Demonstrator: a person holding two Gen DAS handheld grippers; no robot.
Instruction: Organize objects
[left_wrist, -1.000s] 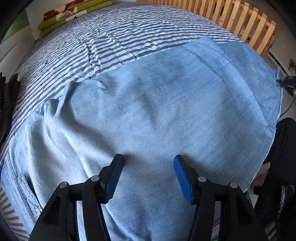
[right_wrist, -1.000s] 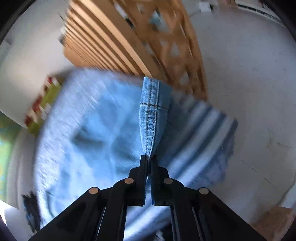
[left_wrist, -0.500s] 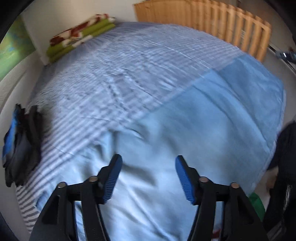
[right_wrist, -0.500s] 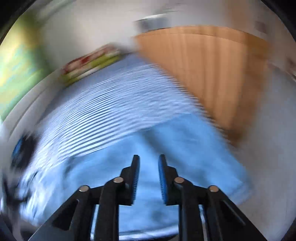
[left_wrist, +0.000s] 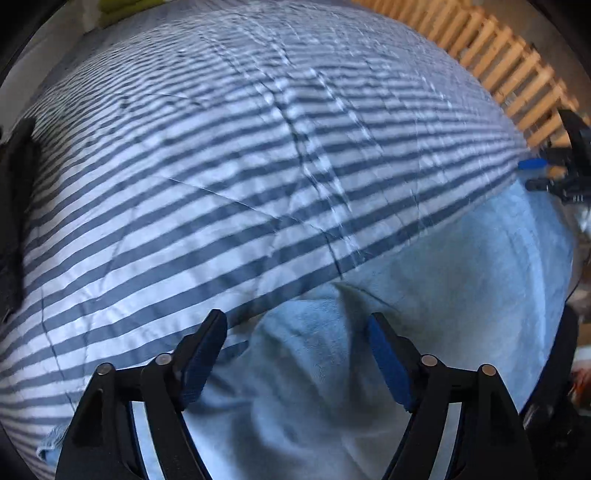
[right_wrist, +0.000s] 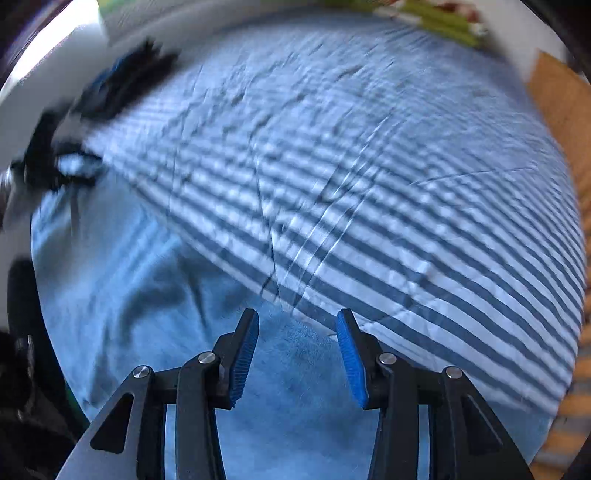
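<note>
The left gripper (left_wrist: 295, 354) points steeply down over the bed with its jaws wide apart and closing a little, nothing pressed between the blue pads (left_wrist: 388, 363); below and between them lies the light blue jeans (left_wrist: 424, 302) fabric, a raised fold of it just ahead of the fingertips. The right gripper (right_wrist: 297, 350) also points down, its jaws released and opening, with nothing gripped; the same denim (right_wrist: 147, 295) lies under it and spreads toward the left of its view. In both views the jeans lie flat on the near part of the striped duvet (left_wrist: 221, 166), which stretches away beyond the fingertips. Out at the far right of the left view the other gripper shows over the denim's edge, beside the wooden slatted frame (left_wrist: 517, 81). Dark clothing (right_wrist: 122, 85), blurred, lies at the duvet's far left side
</note>
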